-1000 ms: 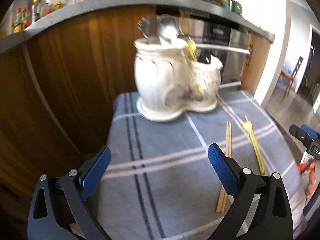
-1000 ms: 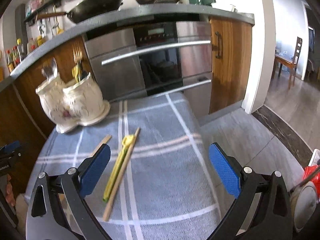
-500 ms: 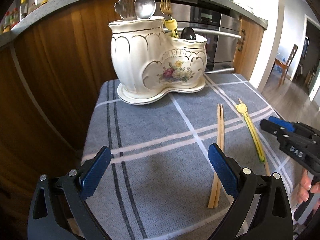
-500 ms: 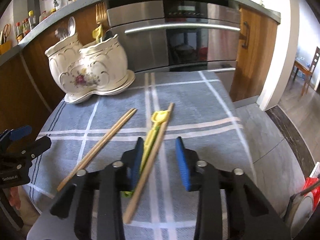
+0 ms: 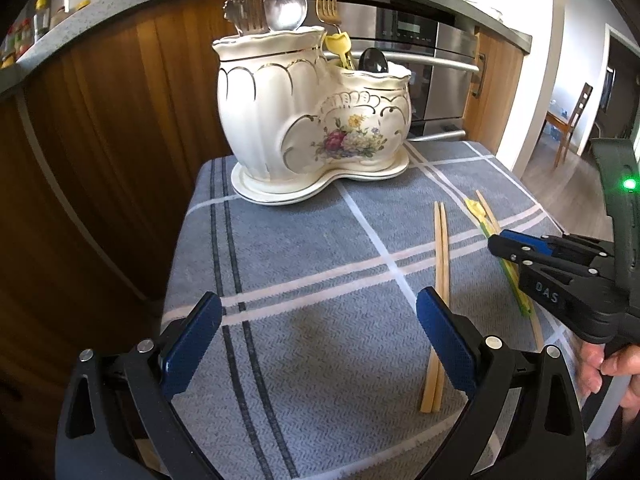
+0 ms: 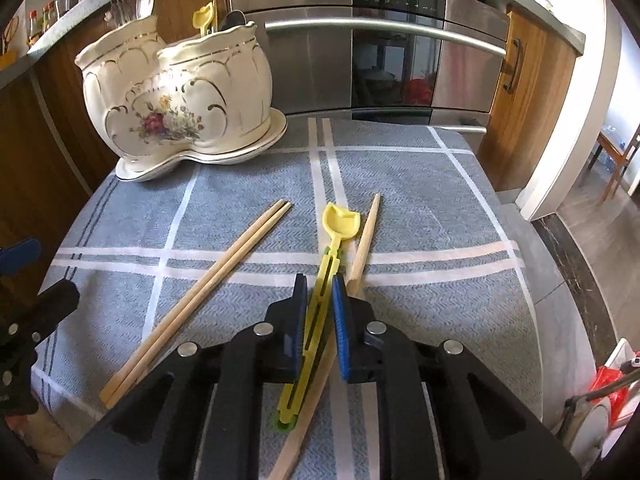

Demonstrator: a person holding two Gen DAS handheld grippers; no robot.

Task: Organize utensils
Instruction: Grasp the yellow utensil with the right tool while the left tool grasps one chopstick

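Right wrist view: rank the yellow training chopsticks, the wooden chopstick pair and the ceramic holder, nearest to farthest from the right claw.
1. Yellow training chopsticks, between the closing right claw jaws.
2. Wooden chopstick pair, lying to the left.
3. Ceramic holder, far back left.

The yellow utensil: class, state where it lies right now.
The yellow utensil lies on the grey cloth between the closing pads of the right gripper, with a single chopstick touching its right side and the chopstick pair left of it.
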